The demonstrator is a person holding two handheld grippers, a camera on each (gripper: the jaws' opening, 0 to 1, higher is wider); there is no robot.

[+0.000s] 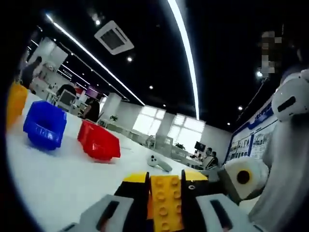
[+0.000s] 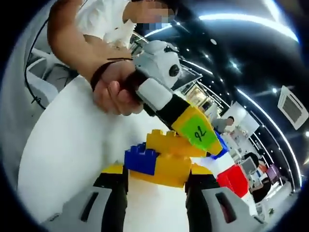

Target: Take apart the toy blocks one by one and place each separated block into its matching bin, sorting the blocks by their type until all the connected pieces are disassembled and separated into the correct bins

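Left gripper view: blue bin (image 1: 46, 124), red bin (image 1: 99, 141) contents unseen; both fingers clamp yellow blocks (image 1: 165, 202).

White table (image 1: 58, 179): smooth, glossy top, seen in the left gripper view. On it, in a row along the far side: yellow bin (image 1: 16, 102) at the edge of view; blue bin (image 1: 46, 124) just beside it, open top facing the camera; red bin (image 1: 99, 141) next, a little apart from the blue. Further along, a white handheld controller (image 1: 158, 163) lying on its side, well apart from the bins
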